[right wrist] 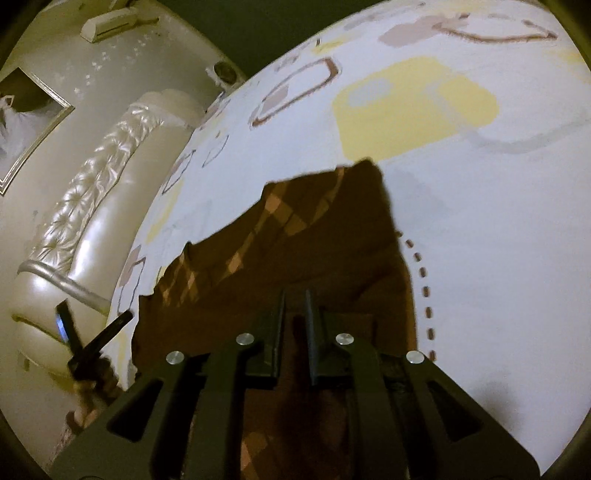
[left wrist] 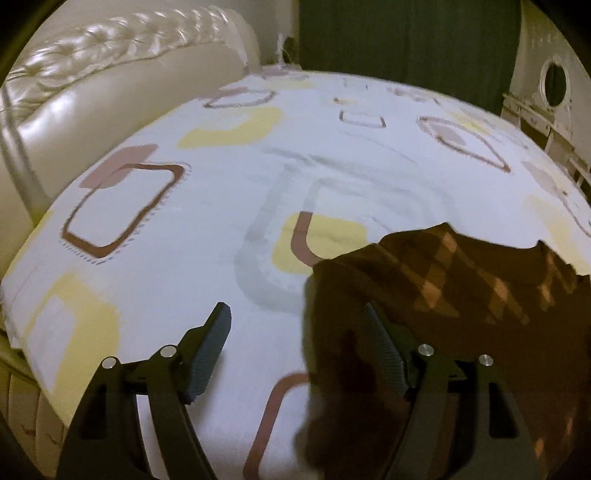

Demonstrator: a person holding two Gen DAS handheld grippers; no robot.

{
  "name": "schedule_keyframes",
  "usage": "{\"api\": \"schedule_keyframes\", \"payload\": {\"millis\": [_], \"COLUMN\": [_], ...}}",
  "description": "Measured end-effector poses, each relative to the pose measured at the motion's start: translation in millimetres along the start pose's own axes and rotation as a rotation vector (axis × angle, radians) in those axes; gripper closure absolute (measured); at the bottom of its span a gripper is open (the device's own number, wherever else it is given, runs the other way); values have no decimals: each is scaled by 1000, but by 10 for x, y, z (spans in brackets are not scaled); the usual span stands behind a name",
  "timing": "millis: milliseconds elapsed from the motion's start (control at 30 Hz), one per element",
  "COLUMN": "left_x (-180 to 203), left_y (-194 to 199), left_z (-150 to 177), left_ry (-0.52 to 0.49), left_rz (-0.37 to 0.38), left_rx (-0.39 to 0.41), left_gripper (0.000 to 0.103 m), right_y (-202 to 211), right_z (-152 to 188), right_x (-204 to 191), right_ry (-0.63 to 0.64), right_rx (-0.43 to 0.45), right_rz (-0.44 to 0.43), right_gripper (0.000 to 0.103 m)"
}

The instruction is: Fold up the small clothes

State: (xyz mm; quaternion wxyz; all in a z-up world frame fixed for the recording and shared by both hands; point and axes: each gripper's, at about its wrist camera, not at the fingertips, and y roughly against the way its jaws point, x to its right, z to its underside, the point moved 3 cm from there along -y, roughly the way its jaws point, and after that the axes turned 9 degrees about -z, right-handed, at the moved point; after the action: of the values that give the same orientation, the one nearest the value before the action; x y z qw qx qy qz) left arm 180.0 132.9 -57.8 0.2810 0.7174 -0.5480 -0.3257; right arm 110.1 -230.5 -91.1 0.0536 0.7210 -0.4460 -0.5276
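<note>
A dark brown garment with an orange diamond pattern [left wrist: 461,295] lies on the patterned bed sheet [left wrist: 221,221] at the lower right of the left wrist view. My left gripper [left wrist: 297,314] is open, its right finger [left wrist: 384,350] over the garment's left edge, its left finger over bare sheet. In the right wrist view the garment [right wrist: 277,240] stretches ahead of my right gripper [right wrist: 295,299], whose fingers are nearly together with brown cloth between them. The left gripper [right wrist: 92,332] shows there at the garment's left side.
A cream tufted leather headboard [left wrist: 92,74] borders the bed on the left. A dark green curtain [left wrist: 406,37] hangs behind the bed. A framed picture [right wrist: 26,122] and an air conditioner [right wrist: 110,22] are on the wall.
</note>
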Motion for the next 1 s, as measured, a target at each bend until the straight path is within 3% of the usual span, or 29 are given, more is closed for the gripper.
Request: {"api": "schedule_keyframes", "payload": {"millis": [133, 167, 300, 467, 533, 667, 833, 1000], "left_x": [-31, -61, -216, -193, -250, -388, -551, -475], "left_y": [-352, -434, -614, -532, -418, -107, 346, 700], "left_z": [-22, -17, -1, 31, 67, 292, 891, 1411], "left_ry": [-42, -42, 48, 9, 16, 24, 26, -15], "left_rz": [-104, -130, -97, -117, -77, 39, 227, 347], "left_rx": [-48, -63, -101, -73, -76, -89, -173, -230], "left_gripper": [30, 24, 14, 14, 15, 15, 16, 16], "right_y": [-35, -21, 0, 139, 244, 527, 812, 920], "right_z": [3, -1, 17, 15, 32, 105, 369, 698], "right_x": [188, 254, 408, 441, 482, 452, 504, 444], "right_ry": [-6, -26, -82, -101, -137, -93, -114, -68], "right_rx": [-8, 0, 22, 74, 74, 80, -6, -141], "right_rz": [51, 40, 6, 48, 24, 70, -47, -133], "right_gripper": [95, 99, 103, 103, 100, 68, 68, 68]}}
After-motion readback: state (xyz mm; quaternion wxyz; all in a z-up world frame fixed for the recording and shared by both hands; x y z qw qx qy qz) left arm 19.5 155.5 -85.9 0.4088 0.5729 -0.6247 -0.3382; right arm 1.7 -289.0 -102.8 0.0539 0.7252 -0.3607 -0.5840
